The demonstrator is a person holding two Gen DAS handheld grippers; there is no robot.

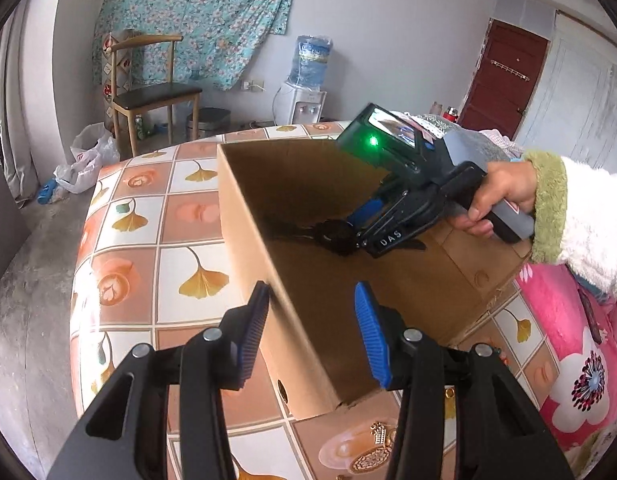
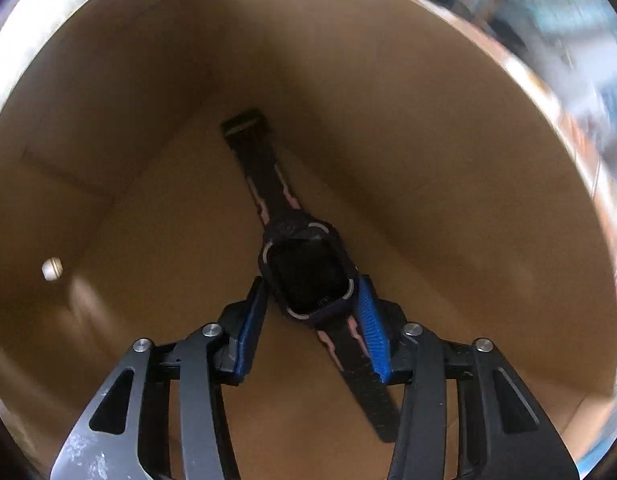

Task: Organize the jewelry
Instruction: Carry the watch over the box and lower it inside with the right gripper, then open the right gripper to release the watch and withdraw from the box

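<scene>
A tiled worktop (image 1: 164, 216) carries a large open cardboard box (image 1: 244, 216), and both views centre on it. The left gripper (image 1: 310, 332) sits at the box's near wall, one finger outside the cardboard and one over the inside; its fingers stand apart with the wall edge between them, and whether the pads press on the cardboard I cannot tell. The right gripper (image 2: 312, 328), held by a hand (image 1: 496, 196) in a fleecy sleeve, reaches steeply down into the box.

The watch (image 2: 304, 272) lies on the box floor, face up. Its long axis runs from the buckle end (image 2: 242, 122), far from the fingers and near the far corner of the box, through the square case, to the free strap end (image 2: 372, 408), which passes back under the right finger. The case sits right between the right gripper's fingertips, which flank it on either side. The fingers are parted; the pads look close to the case but I cannot make out firm contact, so I judge it a loose straddle rather than a grip.

The right hand is plainly the nearer one. Any coming move turns on that straddle: the fingers bracket the case across its short width, strap running fore and aft between them.
</scene>
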